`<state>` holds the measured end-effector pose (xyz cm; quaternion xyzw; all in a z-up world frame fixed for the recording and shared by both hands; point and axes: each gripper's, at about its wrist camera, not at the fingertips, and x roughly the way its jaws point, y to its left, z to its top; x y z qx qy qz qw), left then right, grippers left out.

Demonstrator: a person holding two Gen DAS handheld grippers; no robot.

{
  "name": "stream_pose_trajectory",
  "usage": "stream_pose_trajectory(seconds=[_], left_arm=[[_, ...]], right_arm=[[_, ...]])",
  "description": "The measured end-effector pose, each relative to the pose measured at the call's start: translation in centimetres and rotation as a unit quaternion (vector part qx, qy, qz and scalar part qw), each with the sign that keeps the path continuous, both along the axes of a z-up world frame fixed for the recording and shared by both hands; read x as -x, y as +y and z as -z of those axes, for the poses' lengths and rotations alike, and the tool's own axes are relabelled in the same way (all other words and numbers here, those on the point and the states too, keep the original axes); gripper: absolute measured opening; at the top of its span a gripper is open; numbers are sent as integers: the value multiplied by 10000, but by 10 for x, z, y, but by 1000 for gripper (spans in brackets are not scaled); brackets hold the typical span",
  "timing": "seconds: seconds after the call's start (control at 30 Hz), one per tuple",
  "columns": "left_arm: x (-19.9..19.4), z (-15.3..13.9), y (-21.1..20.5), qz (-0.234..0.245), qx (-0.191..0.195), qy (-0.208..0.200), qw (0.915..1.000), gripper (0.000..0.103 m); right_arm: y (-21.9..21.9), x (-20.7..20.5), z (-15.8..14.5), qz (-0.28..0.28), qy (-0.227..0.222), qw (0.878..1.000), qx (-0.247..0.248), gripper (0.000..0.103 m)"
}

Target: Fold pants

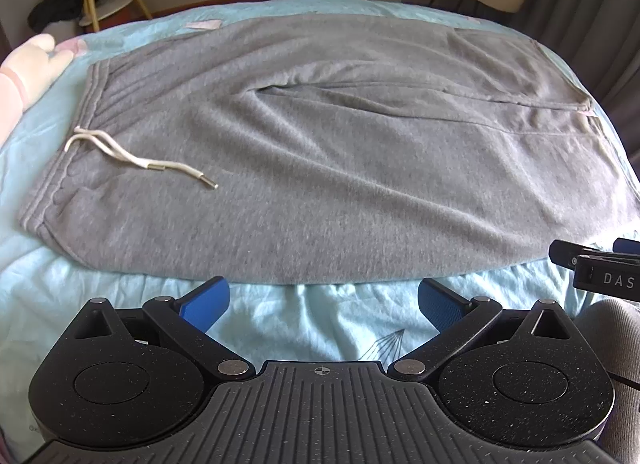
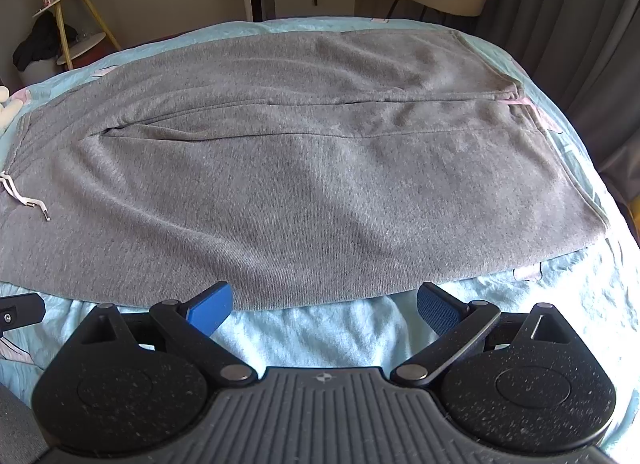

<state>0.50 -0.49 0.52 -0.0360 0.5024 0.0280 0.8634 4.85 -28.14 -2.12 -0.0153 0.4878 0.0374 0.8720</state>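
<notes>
Across the middle of both frames, the grey pants point(image 1: 328, 151) lie flat on the pale blue bedsheet point(image 1: 280, 328), both legs side by side. Their long axis runs left to right: the waistband point(image 1: 76, 143) with its white drawstring point(image 1: 132, 155) sits at the left of the left wrist view, and the leg hems point(image 2: 560, 151) point to the right edge of the right wrist view.

At the bottom of each frame, the left gripper point(image 1: 323, 300) and the right gripper point(image 2: 324, 304) both stand wide open with nothing in them, just short of the near edge of the cloth.

As I judge it, the trouble would come at the grasp. The knit looks thick and doubled, so a bite could catch only the top layer, or pinch the sheet with it, and the fold would drag. With both tools near the middle, the far ends could sag and skew when lifted. That loose drawstring may flop out of the fold too.
</notes>
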Motion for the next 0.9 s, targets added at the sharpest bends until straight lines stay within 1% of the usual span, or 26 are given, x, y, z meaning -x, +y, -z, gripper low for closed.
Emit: stream_pose_trajectory(seconds=[0.9], left_arm=[[-1,-3,0,-9,13,-14,10000,103]], right_arm=[[-1,1,-3,-3,-90,9999,-107,99]])
